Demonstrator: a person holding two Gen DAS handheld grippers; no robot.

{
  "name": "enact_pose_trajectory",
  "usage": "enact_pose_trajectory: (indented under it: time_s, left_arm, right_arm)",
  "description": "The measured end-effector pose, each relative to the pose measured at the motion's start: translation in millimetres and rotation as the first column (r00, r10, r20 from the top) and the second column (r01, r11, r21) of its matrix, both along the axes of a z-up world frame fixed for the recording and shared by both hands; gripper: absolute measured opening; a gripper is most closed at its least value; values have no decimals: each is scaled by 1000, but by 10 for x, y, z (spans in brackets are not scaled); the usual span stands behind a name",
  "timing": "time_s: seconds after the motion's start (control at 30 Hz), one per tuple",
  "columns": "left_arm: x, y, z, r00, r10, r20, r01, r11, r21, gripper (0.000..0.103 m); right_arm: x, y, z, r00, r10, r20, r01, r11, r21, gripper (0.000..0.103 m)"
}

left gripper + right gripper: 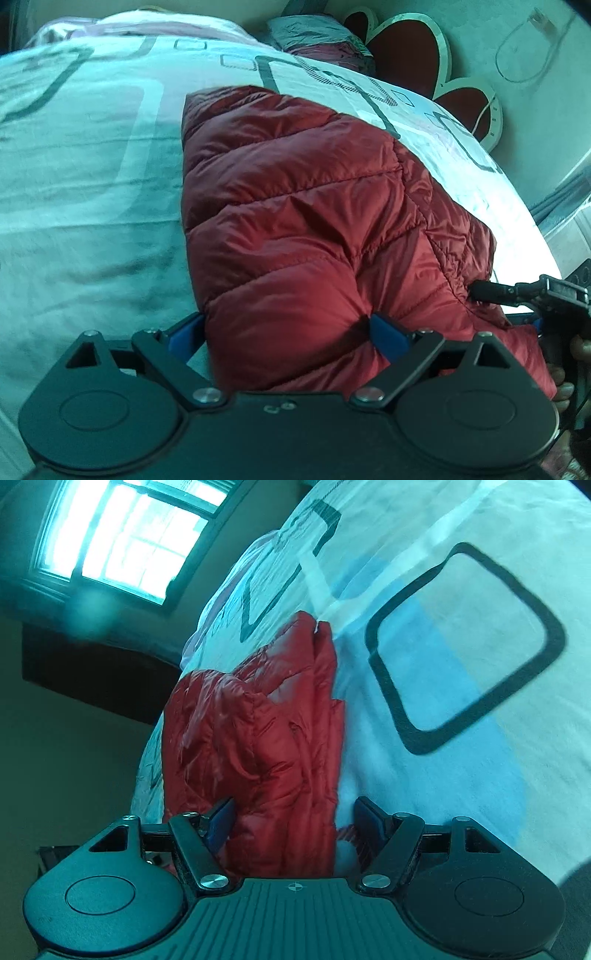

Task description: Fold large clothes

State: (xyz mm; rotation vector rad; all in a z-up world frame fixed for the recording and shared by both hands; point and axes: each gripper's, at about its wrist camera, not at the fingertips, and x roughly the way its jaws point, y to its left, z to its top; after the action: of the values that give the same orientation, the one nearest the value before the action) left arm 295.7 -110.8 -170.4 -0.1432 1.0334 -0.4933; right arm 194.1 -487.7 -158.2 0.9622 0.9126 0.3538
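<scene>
Red quilted shell: your down jacket lies on the bed sheet, already folded into a long, narrow bundle.
Long axis: in your left wrist view it runs from your tongs up and away across the bed, its straight folded edge on the left.
Far end: it points toward the pillows and the heart-shaped headboard.
Left gripper: jaws wide apart, the near end of the jacket bulging between the blue pads; you cannot tell whether they pinch it.
Right gripper: jaws stand apart with the stacked jacket edge between them; the right pad is clear of the fabric.
Hand: yours, on the right gripper's handle beside the jacket.
</scene>
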Motion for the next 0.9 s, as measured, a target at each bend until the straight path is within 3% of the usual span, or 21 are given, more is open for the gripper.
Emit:
enact_pose_trajectory:
  time_s: [0.1, 0.13, 0.23, 0.27, 0.33, 0.4, 0.5, 0.57, 0.63, 0.9]
  left_arm:
    - [110, 45, -90, 998, 26, -56, -31, 996, -83, 94]
    - [142, 74, -123, 996, 41, -77, -50, 991, -122, 93]
    - [209, 140, -192, 992, 70, -108, -92, 972, -217, 92]
    - [210, 140, -203, 992, 72, -104, -94, 970, -225, 89]
    - [170, 111, -180, 996, 56, -70, -70, 974, -217, 79]
    - [114, 122, -148, 998, 48, -39, -56, 972, -229, 68]
    - [41, 215, -82, 999, 41, -8, -42, 964, -261, 54]
    - [-2, 241, 3, 1000, 24, 10, -20, 963, -270, 50]
    - [-10, 253, 119, 999, 7, 42, 4, 967, -254, 50]
    - [120, 650, 479, 986, 20, 165, 34, 949, -314, 50]
  right_arm:
    - [127, 106, 27, 1000, 26, 13, -26, 999, -20, 70]
    - [166, 136, 36, 999, 39, 16, -38, 999, -33, 62]
    - [236, 164, 3, 998, 66, 6, -66, 998, -20, 53]
    - [238, 167, -1, 997, 74, 6, -73, 997, -24, 51]
    - [232, 194, 39, 996, 85, 28, -84, 996, -30, 34]
    - [210, 233, 122, 994, 95, 57, -91, 994, -65, 28]
    - [172, 289, 272, 991, 97, 91, -88, 991, -99, 25]
    - [156, 357, 442, 986, 108, 127, -89, 985, -146, 25]
    - [169, 439, 614, 980, 122, 160, -93, 980, -177, 25]
    - [431, 976, 1196, 948, 159, 275, -92, 966, -241, 25]
